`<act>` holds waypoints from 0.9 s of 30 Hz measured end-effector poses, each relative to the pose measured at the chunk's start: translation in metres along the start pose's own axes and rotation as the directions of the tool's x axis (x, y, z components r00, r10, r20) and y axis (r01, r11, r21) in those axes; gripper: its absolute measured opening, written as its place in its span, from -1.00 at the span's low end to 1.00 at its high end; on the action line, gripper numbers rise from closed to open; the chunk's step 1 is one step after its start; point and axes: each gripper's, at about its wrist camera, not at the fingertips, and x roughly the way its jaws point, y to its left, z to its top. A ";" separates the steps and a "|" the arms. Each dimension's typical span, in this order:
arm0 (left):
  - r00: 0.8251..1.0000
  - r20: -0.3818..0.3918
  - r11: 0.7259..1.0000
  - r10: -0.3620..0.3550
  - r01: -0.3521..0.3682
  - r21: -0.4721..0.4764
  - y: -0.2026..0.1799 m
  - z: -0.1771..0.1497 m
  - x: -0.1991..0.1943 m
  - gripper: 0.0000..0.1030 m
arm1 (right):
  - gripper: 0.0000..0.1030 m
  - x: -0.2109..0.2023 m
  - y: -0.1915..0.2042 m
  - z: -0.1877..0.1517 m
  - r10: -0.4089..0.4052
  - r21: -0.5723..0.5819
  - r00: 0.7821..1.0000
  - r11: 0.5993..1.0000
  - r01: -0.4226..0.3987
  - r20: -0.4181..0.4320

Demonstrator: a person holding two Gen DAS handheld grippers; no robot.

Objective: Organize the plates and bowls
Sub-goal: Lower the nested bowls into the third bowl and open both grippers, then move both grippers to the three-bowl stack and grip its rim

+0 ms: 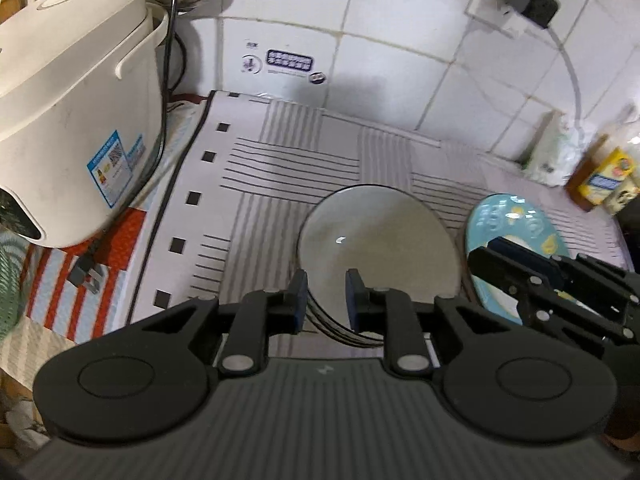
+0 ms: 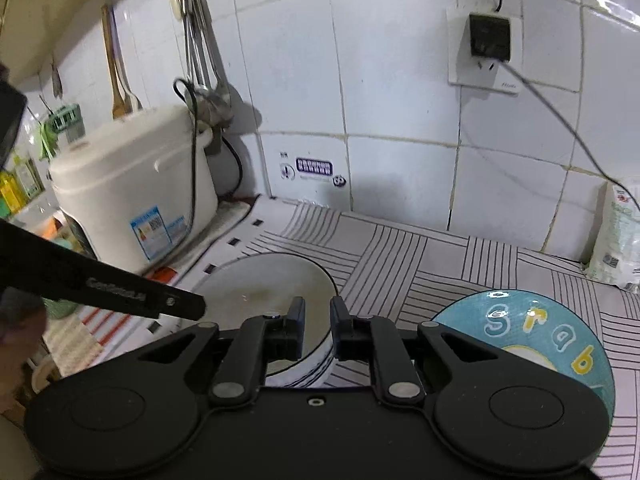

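Note:
A white bowl with a dark rim (image 1: 380,248) sits on the striped mat, on top of what looks like a stack of like bowls. My left gripper (image 1: 327,300) is open, its jaws on either side of the bowl's near-left rim. A light blue plate with cartoon letters (image 1: 516,224) lies to the bowl's right. In the right wrist view the same bowl (image 2: 264,284) and the blue plate (image 2: 532,320) show. My right gripper (image 2: 318,322) is open and empty above the bowl's right edge; in the left wrist view it reaches over the blue plate (image 1: 500,256).
A white rice cooker (image 1: 72,120) stands at the left on a red striped cloth, its cord and plug (image 1: 86,270) beside it. The tiled wall with a socket (image 2: 486,52) is behind. Bottles (image 1: 604,176) and a white bag (image 2: 618,236) stand at the right.

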 end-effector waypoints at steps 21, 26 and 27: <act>0.998 0.042 0.991 -0.046 0.040 0.127 -0.013 -0.046 -0.071 -0.36 | 0.02 -0.082 0.024 -0.031 -0.008 -0.036 0.998 0.999 0.010 0.066; 0.998 0.040 0.993 -0.049 0.044 0.112 0.007 -0.051 -0.080 -0.34 | 0.15 -0.084 0.026 -0.045 0.071 0.033 0.996 0.997 -0.072 0.050; 0.998 0.044 0.993 -0.050 0.045 0.106 0.010 -0.052 -0.081 -0.33 | 0.17 -0.084 0.028 -0.048 0.076 0.027 0.996 0.997 -0.078 0.052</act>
